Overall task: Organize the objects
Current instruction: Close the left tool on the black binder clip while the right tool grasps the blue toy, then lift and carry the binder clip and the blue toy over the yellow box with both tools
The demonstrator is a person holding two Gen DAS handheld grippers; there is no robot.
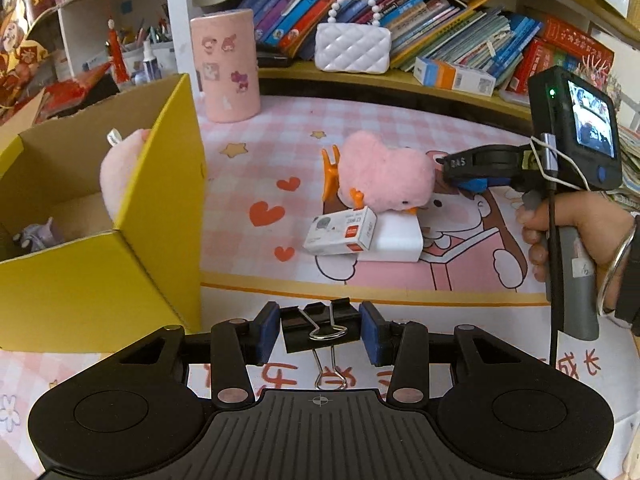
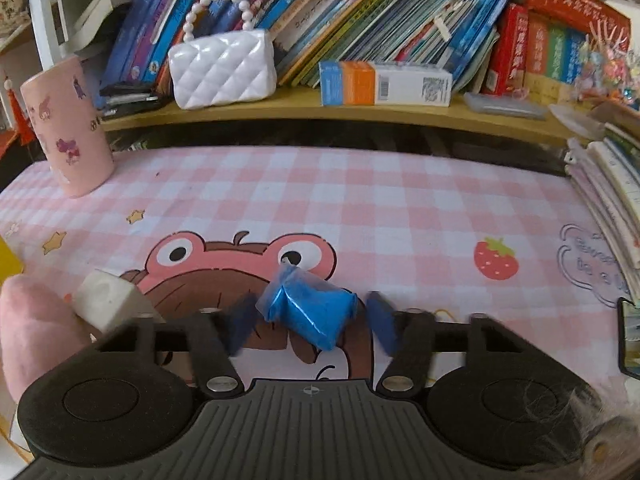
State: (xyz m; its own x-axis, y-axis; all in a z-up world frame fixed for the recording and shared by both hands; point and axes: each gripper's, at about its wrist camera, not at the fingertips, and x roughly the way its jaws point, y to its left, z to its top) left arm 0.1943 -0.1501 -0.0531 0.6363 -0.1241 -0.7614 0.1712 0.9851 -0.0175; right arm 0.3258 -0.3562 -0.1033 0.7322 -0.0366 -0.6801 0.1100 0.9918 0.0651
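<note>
Black binder clip, nearest the left wrist camera: clamped between the blue pads of the left gripper, its body crosswise between them and its wire handles trailing back toward the camera.

Yellow cardboard box: open-topped, standing to the left of and just beyond the left gripper; a pink plush leans inside against its right wall. Judged the likely destination for the clip. That near right wall is the edge to clear; the move would call for a lift up and leftward over the rim.

Blue wrapped packet: lies between the fingers of the right gripper on the pink checked cloth, tilted, one end pointing up-left. The pads show blurred and a small gap appears on each side, so a firm grip cannot be told from the right wrist view; in the left wrist view the jaws lie close about something blue.

Pink fluffy toy: on the cloth just left of the right gripper, resting over a white block and a small white carton. These crowd the packet's left side; open cloth lies to its right and behind.

The right hand is the nearer to this cluster, the left hand to the box.
</note>
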